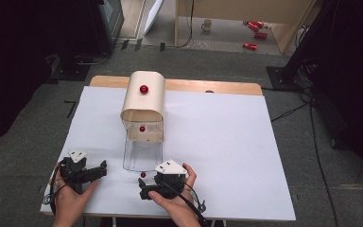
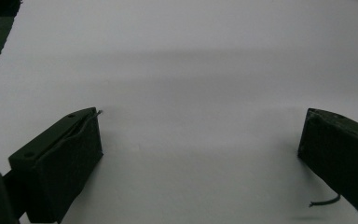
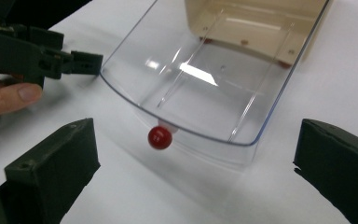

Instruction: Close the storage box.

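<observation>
While our right gripper (image 1: 147, 189) stands with its fingers (image 3: 51, 172) spread as wide as they go, nothing lies between the pads: in the right gripper view the two black blocks rise at either side and the small red knob (image 3: 160, 137) sits in the open gap ahead of them, untouched. That knob is fixed at the middle of the curved front edge of a clear plastic drawer (image 3: 214, 88), which is drawn out and rests on the white surface (image 1: 227, 156); in the high view the same knob (image 1: 143, 174) shows just beyond our right gripper, at the near end of the drawer (image 1: 142, 155). The drawer's far end runs under a cream box (image 1: 142, 101) with a rounded top, which stands upright near the middle of the surface and carries one red knob (image 1: 144, 89) on its top and another (image 1: 142, 128) on its front face. Our left gripper (image 1: 101, 169) also has its fingers (image 2: 60, 163) wide apart and holds nothing; its own view looks along them over bare white sheet. In the high view it lies to the left of the drawer, near it but apart, with its tips turned toward the drawer's near corner, and the right gripper view shows those tips (image 3: 86, 63) just beside the drawer's rim; we cannot tell whether they touch it. A hand (image 1: 68, 201) grips each tool from the near edge of the surface.
</observation>
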Motion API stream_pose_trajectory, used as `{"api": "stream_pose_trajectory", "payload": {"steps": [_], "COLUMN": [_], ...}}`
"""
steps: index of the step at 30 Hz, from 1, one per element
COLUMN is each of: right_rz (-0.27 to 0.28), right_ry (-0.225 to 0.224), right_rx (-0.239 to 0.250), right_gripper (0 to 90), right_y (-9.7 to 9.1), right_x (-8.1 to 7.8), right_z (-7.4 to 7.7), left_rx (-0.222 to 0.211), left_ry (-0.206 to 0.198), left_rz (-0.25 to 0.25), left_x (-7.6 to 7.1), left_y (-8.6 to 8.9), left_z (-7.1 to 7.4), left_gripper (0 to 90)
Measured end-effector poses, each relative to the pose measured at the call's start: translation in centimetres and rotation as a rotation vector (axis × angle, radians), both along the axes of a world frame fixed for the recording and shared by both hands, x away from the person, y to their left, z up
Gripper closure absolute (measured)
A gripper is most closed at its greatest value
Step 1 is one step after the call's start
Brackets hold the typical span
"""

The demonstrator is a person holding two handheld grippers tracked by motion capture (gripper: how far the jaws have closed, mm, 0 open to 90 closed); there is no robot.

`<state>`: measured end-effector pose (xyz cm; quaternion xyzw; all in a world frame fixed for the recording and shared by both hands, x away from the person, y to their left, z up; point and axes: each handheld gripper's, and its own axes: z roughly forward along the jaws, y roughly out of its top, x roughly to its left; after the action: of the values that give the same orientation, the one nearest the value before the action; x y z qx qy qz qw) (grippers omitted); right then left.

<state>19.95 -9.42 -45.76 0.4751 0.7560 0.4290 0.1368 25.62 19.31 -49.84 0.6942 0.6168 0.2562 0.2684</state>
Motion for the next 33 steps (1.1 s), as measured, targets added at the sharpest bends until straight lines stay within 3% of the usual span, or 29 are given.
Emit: {"api": "stream_pose_trajectory", "payload": {"steps": [9,16,24,33], "right_rz": [-0.004,-0.039,-0.089,-0.115], "right_ry": [0.028,0.055,0.087,0.088], "right_rx": [-0.009,-0.045,-0.075,-0.043], "right_gripper": [0.0,1.3,10.3,20.8], "right_y": [0.5,1.0,1.6,1.5], "right_x": [-0.5,-0.3,0.2,0.1], "right_z": [-1.7,-3.0,-3.8,-3.5], "left_rx": [-0.001,0.0,-0.001,0.0], "left_ry": [-0.001,0.0,0.0,0.0], "left_rz": [0.001,0.0,0.0,0.0], "left_x": [0.0,0.0,0.0,0.0], "left_y": [0.0,0.0,0.0,0.0], "left_z": [0.0,0.0,0.0,0.0], "left_gripper": [0.0,0.0,0.0,0.0]}}
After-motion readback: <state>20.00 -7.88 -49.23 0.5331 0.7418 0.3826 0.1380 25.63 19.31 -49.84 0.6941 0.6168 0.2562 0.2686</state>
